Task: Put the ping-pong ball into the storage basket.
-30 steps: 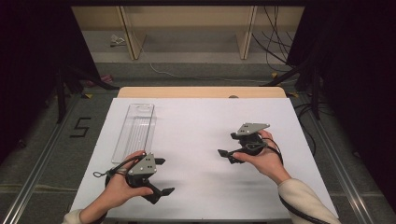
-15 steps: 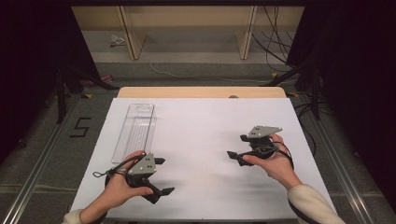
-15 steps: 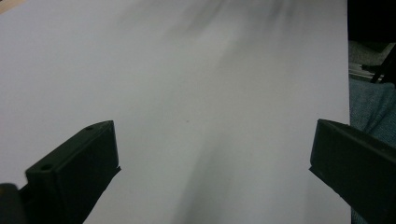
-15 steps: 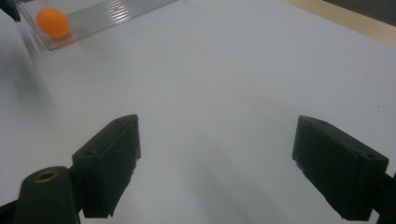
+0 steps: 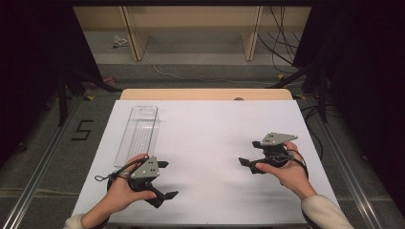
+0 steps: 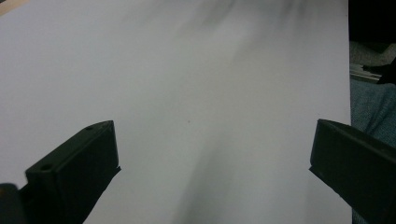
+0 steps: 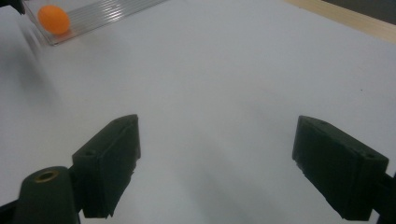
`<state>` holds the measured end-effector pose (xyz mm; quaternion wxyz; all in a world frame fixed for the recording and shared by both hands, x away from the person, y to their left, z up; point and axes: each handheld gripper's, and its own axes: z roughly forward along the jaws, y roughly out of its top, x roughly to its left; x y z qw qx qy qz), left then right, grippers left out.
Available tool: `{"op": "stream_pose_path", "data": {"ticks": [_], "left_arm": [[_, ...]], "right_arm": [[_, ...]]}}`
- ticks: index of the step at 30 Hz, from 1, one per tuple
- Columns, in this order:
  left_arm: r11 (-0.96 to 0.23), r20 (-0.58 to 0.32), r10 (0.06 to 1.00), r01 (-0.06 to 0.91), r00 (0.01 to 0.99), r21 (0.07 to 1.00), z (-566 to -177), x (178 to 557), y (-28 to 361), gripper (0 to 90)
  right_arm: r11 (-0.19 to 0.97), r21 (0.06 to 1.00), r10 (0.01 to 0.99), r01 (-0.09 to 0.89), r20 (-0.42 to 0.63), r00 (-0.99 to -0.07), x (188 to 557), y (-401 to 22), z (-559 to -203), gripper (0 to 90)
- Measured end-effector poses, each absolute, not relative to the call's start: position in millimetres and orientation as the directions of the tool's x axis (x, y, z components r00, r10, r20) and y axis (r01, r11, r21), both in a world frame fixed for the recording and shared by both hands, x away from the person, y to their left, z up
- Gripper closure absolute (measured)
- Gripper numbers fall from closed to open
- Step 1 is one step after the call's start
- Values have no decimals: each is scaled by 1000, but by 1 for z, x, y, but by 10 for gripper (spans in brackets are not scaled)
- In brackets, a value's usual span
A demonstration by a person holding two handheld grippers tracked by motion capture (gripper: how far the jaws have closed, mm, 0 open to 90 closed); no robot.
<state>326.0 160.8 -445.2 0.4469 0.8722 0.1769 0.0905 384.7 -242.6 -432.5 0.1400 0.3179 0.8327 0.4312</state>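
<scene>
There are two grippers, one clear plastic tray and one orange ball. The left gripper (image 5: 162, 180) rests low on the white worktop (image 5: 210, 143), with its jaws spread wide and nothing between them. The right gripper (image 5: 252, 153) is also wide open and empty, well apart from the first. The clear tray (image 5: 138, 131) lies at the left side of the worktop. The orange ball (image 7: 53, 19) sits at the end of this tray; in the high view the left hand (image 5: 122, 191) hides it.
</scene>
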Motion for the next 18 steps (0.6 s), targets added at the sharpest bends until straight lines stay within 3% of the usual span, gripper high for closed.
{"op": "stream_pose_path", "data": {"ticks": [18], "left_arm": [[-537, 1, 391, 228, 920, 812, -445, 327, 161, 6]], "right_arm": [[405, 819, 648, 407, 57, -759, 374, -250, -435, 161]]}}
